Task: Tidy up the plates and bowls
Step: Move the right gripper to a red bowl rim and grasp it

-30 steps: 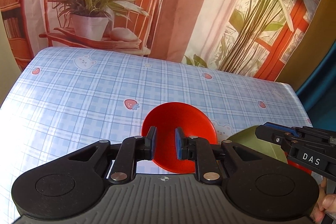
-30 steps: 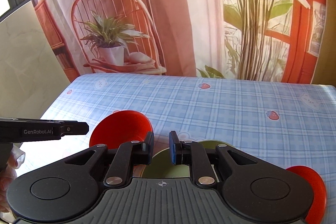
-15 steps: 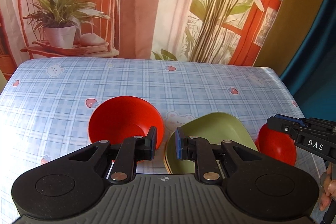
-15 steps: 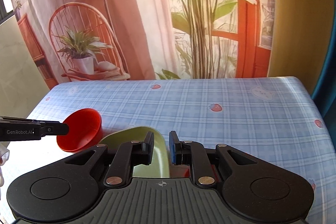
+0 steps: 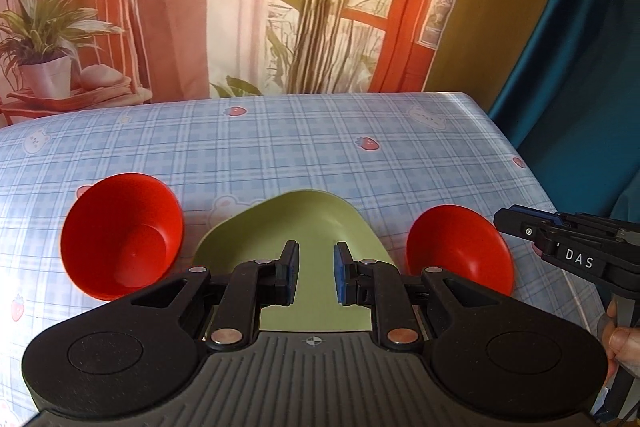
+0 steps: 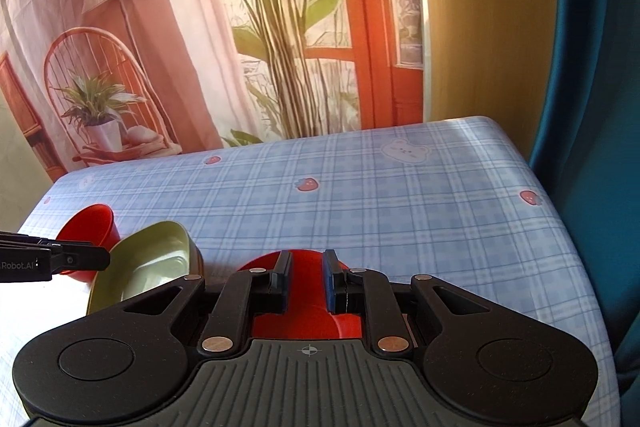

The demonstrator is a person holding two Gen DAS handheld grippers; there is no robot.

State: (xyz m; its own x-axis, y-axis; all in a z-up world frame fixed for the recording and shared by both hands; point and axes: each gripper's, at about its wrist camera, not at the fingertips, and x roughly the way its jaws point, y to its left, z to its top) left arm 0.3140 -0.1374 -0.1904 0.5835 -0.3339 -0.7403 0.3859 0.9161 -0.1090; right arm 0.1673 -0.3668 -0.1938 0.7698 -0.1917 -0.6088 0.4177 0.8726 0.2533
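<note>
Both views have swung rightward since a second ago: the left tool [image 5: 314, 277], which then faced one red bowl, now hangs over the green plate [image 5: 304, 223], and the right tool [image 6: 306, 281] has shifted from the plate to the right red bowl [image 6: 308, 323]. Each tool's jaws stand slightly apart with nothing between them. On the table [image 5: 304, 151], covered in blue plaid cloth, the plate lies between the left red bowl [image 5: 120, 239] and the right one, all three near the front edge.
</note>
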